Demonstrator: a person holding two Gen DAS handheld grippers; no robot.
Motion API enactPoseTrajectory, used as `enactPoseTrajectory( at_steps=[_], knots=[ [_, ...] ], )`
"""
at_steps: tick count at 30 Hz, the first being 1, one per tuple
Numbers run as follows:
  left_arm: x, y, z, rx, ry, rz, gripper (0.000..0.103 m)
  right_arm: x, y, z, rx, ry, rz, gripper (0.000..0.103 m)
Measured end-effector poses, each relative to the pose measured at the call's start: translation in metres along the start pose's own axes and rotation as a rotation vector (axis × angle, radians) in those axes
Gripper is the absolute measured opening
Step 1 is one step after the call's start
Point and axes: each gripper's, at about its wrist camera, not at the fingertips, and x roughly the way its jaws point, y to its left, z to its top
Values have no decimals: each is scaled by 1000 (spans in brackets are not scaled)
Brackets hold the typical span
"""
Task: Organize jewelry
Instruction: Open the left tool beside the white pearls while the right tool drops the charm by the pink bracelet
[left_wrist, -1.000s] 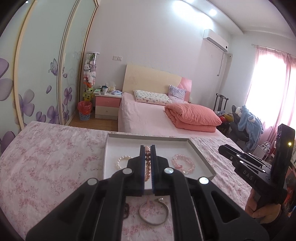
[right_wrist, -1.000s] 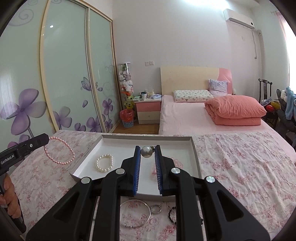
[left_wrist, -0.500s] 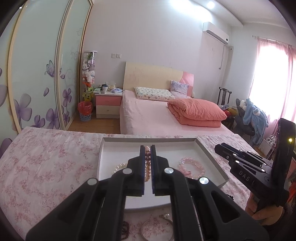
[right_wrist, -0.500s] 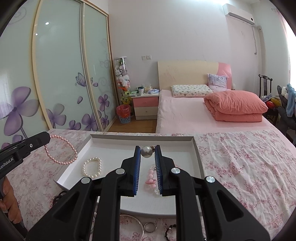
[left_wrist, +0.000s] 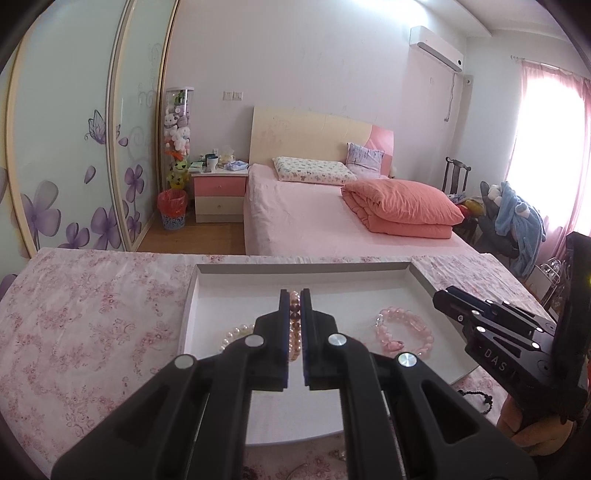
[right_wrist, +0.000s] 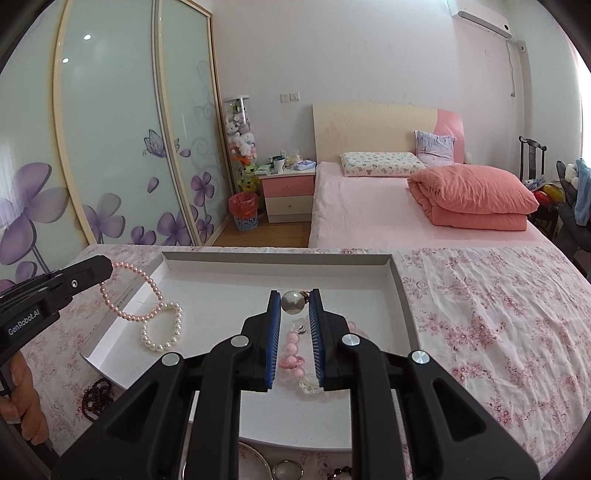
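Observation:
A shallow white tray (left_wrist: 236, 275) (right_wrist: 400, 291) lies on the floral tablecloth. My left gripper (left_wrist: 294, 295) (right_wrist: 107, 266) is shut on a pink pearl bracelet (right_wrist: 127, 291) (left_wrist: 294, 325), which hangs over the tray's left side. My right gripper (right_wrist: 293, 293) (left_wrist: 439, 295) is shut on a large silver pearl bead (right_wrist: 292, 302) above the tray's middle. In the tray lie a white pearl bracelet (right_wrist: 162, 328) (left_wrist: 231, 334) and a pink crystal bracelet (left_wrist: 404, 330) (right_wrist: 293, 350).
On the cloth in front of the tray lie a dark red bead bracelet (right_wrist: 96, 398), a silver bangle (right_wrist: 255, 461), a small ring (right_wrist: 288, 470) and a black bead bracelet (left_wrist: 480, 398). Behind the table stand a pink bed (right_wrist: 388, 210) and a sliding wardrobe (right_wrist: 110, 129).
Both grippers have moved forward over the tray. The left one has carried the pink pearl bracelet from beside the tray to over its left edge. Both stay shut.

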Motion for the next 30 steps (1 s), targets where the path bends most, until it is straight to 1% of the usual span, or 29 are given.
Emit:
enactPoseTrajectory(
  at_steps=[4, 7, 15, 26, 28, 30],
  knots=[
    [13, 2, -3, -5, 24, 10, 7, 5, -1, -2, 15, 29, 8, 19],
    [19, 5, -5, -12, 33, 21, 8, 3, -3, -2, 22, 31, 5, 36],
    [20, 9, -6, -11, 39, 37, 13, 0, -3, -1, 20, 26, 0, 36],
    [6, 9, -3, -4, 22, 49, 14, -10, -4, -6, 14, 31, -5, 36],
    [1, 9, -3, 3, 18, 57, 15, -13, -5, -8, 12, 34, -6, 36],
    [-4, 8, -4, 7, 14, 64, 20, -17, -7, -12, 9, 39, -9, 36]
  ],
)
